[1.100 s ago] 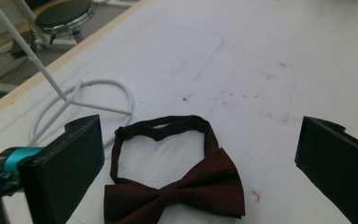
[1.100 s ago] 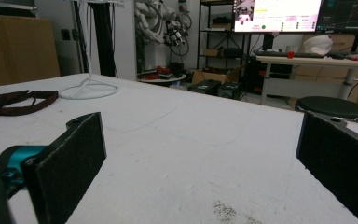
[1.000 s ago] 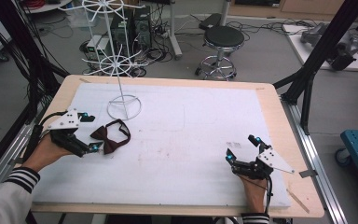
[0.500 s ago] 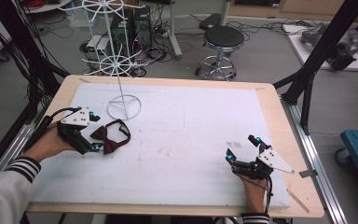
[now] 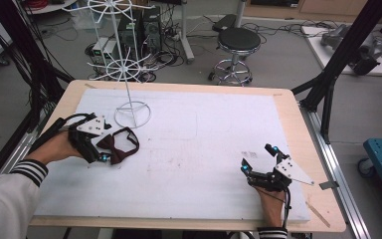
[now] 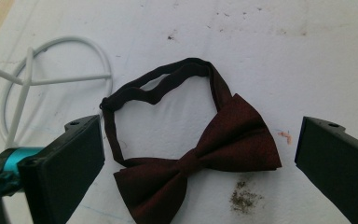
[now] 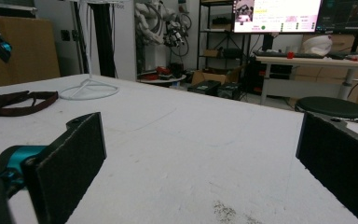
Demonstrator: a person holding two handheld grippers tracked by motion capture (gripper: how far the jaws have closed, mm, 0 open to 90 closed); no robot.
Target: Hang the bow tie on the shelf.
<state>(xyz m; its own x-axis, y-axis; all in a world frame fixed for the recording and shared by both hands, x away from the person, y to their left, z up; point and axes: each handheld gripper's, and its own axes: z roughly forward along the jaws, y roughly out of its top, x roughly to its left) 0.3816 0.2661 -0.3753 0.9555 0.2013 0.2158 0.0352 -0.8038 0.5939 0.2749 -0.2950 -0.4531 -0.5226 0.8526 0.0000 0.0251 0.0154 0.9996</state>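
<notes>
A dark red bow tie (image 5: 121,148) with a black neck strap lies flat on the white table cover at the left. My left gripper (image 5: 103,147) hangs just over its left edge, open. In the left gripper view the bow tie (image 6: 223,149) lies on the table between the two wide-apart jaws of that gripper (image 6: 200,135), touching neither. My right gripper (image 5: 257,158) rests open near the table's front right, nothing between its fingers. From the right gripper (image 7: 200,135) the bow tie (image 7: 14,103) is far off at the left.
A white wire display stand (image 5: 128,69) rises from a ring base (image 5: 133,115) just behind the bow tie; the base ring (image 6: 51,79) is close to my left jaw. A black stool (image 5: 236,42) and cables stand on the floor beyond the table's far edge.
My left gripper has moved right, over the bow tie, which now lies between its jaws. The bow tie and the right gripper have stayed where they were.
</notes>
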